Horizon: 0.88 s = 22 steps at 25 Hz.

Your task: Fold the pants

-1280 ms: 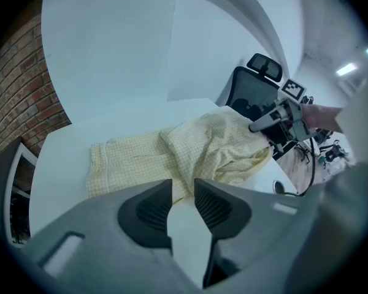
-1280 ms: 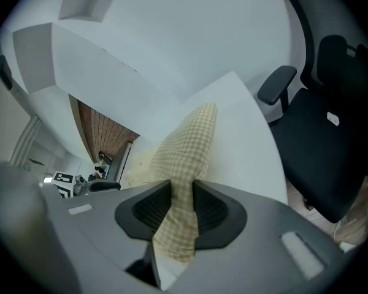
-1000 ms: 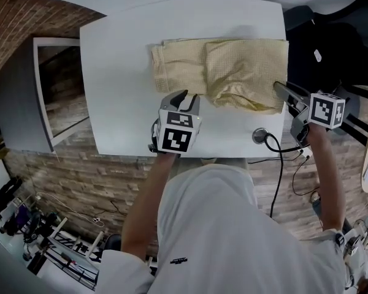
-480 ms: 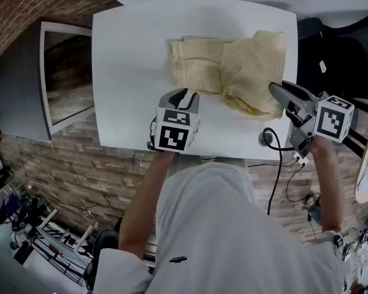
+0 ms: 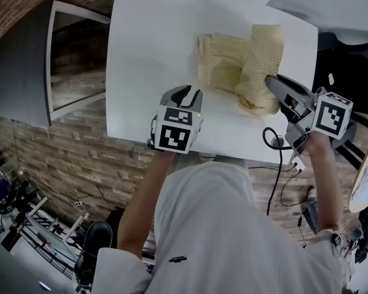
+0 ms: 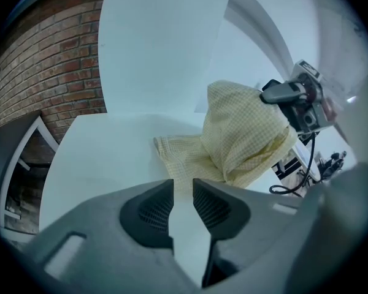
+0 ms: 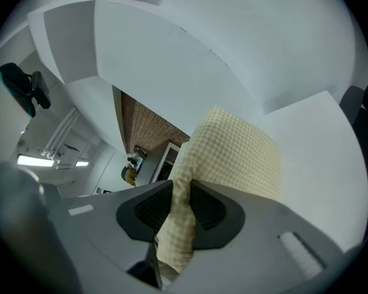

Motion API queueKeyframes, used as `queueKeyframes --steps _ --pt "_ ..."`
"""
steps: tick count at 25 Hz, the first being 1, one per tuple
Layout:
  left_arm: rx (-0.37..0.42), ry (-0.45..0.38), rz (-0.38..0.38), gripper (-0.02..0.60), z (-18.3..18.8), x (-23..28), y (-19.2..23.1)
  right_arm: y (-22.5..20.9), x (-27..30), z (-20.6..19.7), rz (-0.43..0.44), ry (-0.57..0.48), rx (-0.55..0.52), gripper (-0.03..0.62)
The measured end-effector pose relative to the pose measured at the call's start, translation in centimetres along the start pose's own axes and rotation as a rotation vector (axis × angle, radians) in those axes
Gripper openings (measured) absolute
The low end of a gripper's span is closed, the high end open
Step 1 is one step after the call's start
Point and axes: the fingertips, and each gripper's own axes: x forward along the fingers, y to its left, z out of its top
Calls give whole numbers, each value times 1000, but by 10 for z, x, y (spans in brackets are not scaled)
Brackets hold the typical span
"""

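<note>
The right gripper (image 5: 270, 80) has raised the one yellow checked pants (image 5: 224, 66) above the white table's (image 5: 147, 60) right edge, jaws just tightening on cloth; left gripper (image 5: 187, 93) gapes narrowly, empty.

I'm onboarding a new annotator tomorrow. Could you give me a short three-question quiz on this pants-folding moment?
1. True or false: the pants lie entirely flat on the table.
2. What is between the right gripper's jaws? A. a white sock B. part of the pants C. nothing
3. Fill in: the left gripper's jaws, slightly apart, hold ____.
Key: 1 false, one part is lifted above the table. 2 B; those jaws have just been closing on it. 3 nothing.
</note>
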Motion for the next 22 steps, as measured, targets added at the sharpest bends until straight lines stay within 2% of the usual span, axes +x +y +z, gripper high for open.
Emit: queueKeyframes --steps 6,12,15,17,19,22 --pt "-32 -11 -4 103 -8 -12 25 9 58 -3 3 27 3 91" --pt "-70 -17 -5 103 -19 -21 52 13 125 -20 26 63 60 80" --pt "-79 -15 -3 103 -22 -25 60 13 149 -29 27 90 48 78" --pt "-84 -14 -2 103 -25 -27 68 16 166 -34 33 117 17 92" --pt "-91 -13 -2 103 -28 -28 77 18 186 -42 36 149 4 135" --pt "-99 -9 -6 103 -31 -28 82 11 206 -57 7 193 14 152"
